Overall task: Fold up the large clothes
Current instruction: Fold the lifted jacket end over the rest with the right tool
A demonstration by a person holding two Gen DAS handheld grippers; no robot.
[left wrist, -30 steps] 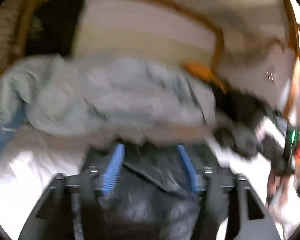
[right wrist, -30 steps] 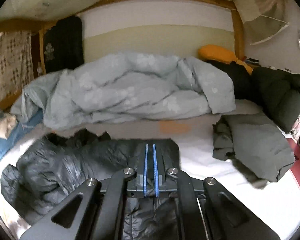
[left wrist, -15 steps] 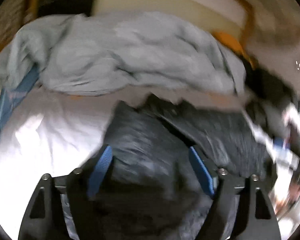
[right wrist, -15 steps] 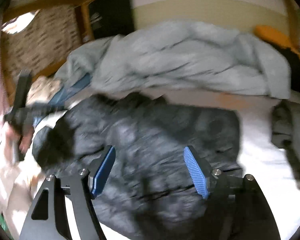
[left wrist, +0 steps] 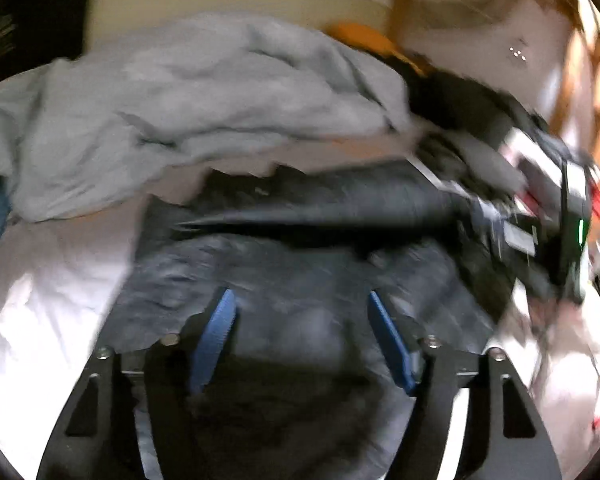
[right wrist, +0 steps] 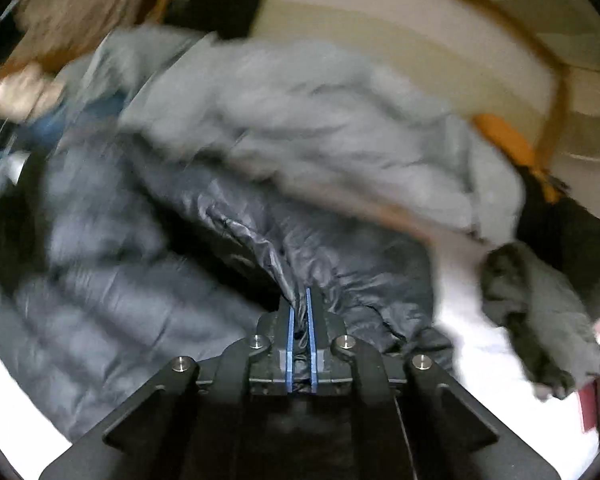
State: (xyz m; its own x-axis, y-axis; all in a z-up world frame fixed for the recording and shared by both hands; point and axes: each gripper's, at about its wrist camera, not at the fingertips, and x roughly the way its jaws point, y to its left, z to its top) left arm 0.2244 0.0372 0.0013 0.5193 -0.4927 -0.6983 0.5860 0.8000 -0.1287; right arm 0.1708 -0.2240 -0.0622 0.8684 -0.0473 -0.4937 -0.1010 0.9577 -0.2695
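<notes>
A white bed sheet (left wrist: pixel 40 300) lies under your dark puffer jacket (right wrist: pixel 112 304), with a grey duvet (right wrist: pixel 320 120) heaped behind. Your right gripper (right wrist: pixel 299 300) is clamped on a jacket fold; your left gripper (left wrist: pixel 300 312) is closing, jaws apart over the jacket. A grey garment (right wrist: pixel 548 312) lies beside it.

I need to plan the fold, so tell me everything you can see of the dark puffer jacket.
The dark puffer jacket is charcoal, shiny, quilted in puffy bands, and lies crumpled on the white sheet in front of the pale blue duvet. The right gripper is shut on a bunched fold of it. The left gripper is closing over its fabric, pads apart.
</notes>
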